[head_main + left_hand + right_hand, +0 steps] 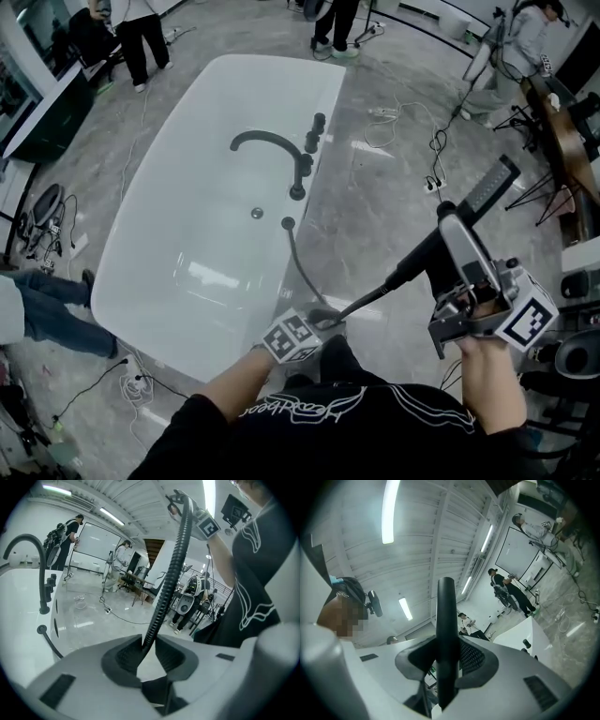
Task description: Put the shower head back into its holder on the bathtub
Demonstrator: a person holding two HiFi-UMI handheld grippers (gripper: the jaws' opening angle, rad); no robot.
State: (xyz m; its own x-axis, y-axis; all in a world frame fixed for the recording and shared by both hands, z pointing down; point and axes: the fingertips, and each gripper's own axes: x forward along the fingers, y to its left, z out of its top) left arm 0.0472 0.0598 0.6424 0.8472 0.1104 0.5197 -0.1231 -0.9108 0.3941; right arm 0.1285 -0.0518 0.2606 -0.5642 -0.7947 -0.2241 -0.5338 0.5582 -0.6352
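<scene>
A white bathtub (141, 216) lies ahead with a black arched faucet (267, 141) and black fittings (305, 167) along its right rim. A black ribbed shower hose (300, 272) leaves the rim, loops toward me and rises to the shower head (478, 202). My right gripper (448, 279) is shut on the shower head's handle (446, 620), holding it raised off the tub's right side over the floor. At the tub's near corner my left gripper (323, 323) has the hose (171, 573) between its pads (126, 653), which press on it. The left gripper view shows the faucet (28, 541).
Several people stand beyond the tub's far end (141, 37) and at the back right (520, 37). Someone's legs (47, 309) lie at the left edge. Cables (394, 122) trail over the grey floor. Tripods and equipment (553, 187) crowd the right side.
</scene>
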